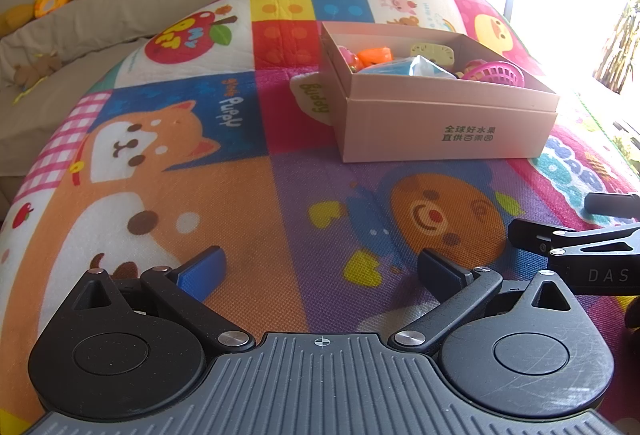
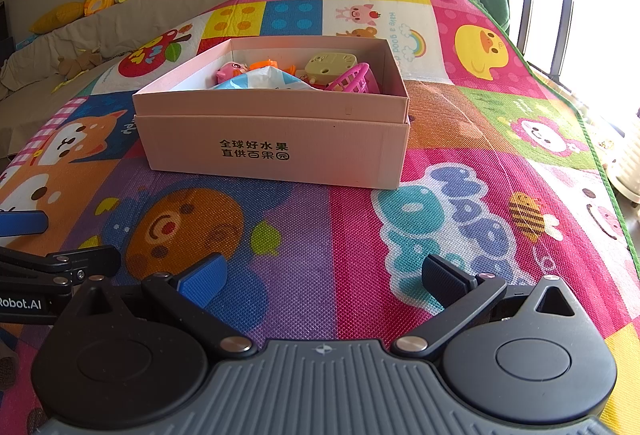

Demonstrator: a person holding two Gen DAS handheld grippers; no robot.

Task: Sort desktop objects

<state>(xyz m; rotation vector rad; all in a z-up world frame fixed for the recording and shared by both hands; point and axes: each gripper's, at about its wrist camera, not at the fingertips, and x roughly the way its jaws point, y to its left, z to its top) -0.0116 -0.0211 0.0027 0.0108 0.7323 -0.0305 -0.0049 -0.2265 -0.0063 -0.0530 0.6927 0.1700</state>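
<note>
The pink cardboard box (image 2: 276, 139) stands on the colourful play mat (image 2: 460, 163), ahead of your right gripper (image 2: 322, 277) and ahead-right of your left gripper (image 1: 320, 269). Inside it lie a pink basket (image 2: 354, 81), an orange toy (image 2: 264, 66), a beige toy (image 2: 330, 65) and a blue-white packet (image 2: 264, 81). Both of your grippers are spread wide and hold nothing, low over the mat, side by side.
</note>
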